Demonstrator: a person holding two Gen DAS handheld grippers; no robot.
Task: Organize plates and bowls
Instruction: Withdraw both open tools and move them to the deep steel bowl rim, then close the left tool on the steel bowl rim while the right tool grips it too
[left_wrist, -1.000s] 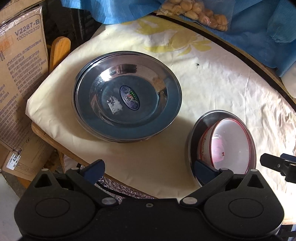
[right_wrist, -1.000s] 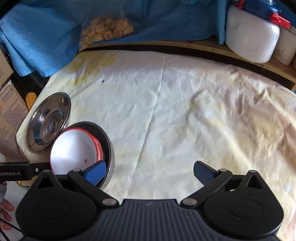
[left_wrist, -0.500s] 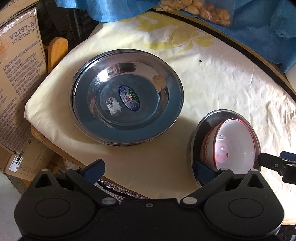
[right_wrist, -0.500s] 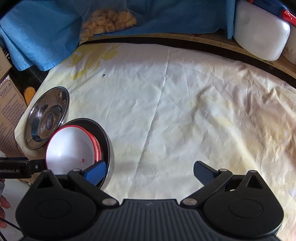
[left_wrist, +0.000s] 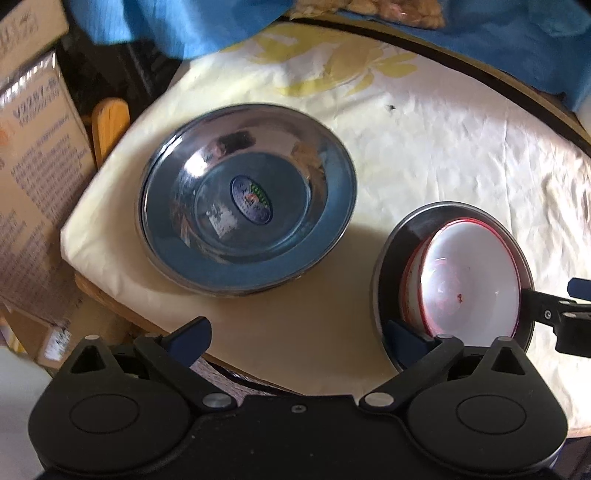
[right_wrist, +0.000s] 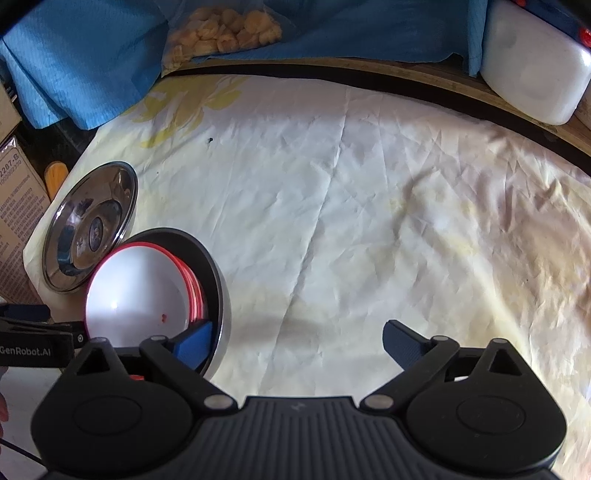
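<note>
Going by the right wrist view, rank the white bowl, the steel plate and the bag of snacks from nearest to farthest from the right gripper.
From the right gripper:
1. white bowl, near left, beside its left finger.
2. steel plate, farther left, at the table edge.
3. bag of snacks, far side, on the blue cloth.

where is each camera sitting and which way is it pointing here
Left wrist: sits on the left gripper, looking steeply down at the steel plates; its own two fingers show, wide apart.
Right wrist: sits on the right gripper, looking steeply down across the tablecloth; its own fingers show, the jaws closing with nothing between them.
Shared: both see the steel plates, the white bowl nested in a steel bowl, and each other's gripper.
</note>
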